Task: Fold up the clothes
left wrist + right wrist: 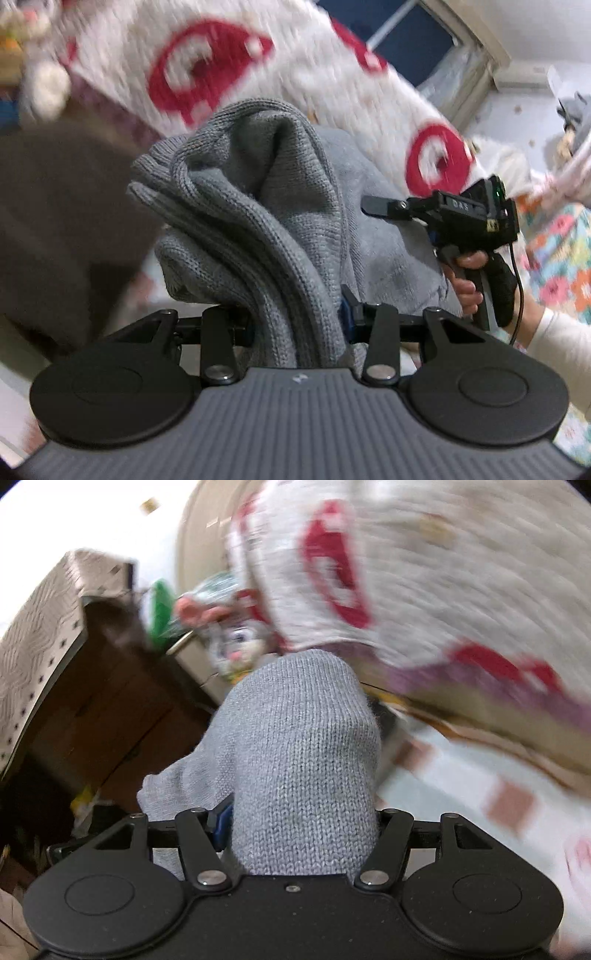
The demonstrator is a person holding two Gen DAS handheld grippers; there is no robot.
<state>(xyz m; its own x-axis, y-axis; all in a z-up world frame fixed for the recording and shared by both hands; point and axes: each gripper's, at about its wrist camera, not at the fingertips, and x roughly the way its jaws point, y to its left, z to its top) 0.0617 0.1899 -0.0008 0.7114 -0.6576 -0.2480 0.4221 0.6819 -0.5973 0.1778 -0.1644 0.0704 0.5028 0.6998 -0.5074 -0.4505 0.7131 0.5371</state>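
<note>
Two views, taken in turn.

Left wrist view: the left gripper (299, 317) is clamped on a bunched fold of the grey knitted garment (258, 206), several ribbed layers gathered between its jaws and rising ahead of the camera. The garment is held aloft, resting on no surface that I can make out. To the right, a hand (469, 273) holds the right gripper (376, 206), whose black tips point in toward the cloth; from this angle I cannot tell whether those tips are together. Behind hangs a white blanket with red round motifs (229, 70), badly blurred, and a flowered multicoloured cover (561, 266) shows at the right edge.

Right wrist view: the right gripper (303, 830) is closed on a rounded hump of the same grey knit (295, 738), which fills the gap completely. A brown wooden cabinet (110, 709) stands to the left.

Risks, as judgement:
- Thick, uneven bunching in the left jaws may slip out layer by layer under the garment's weight.
- Both grips appear taken on bulk rather than on edges or corners, so any fold laid down may come out crooked.
- Heavy blur suggests fast movement; a swing could snag the knit.
</note>
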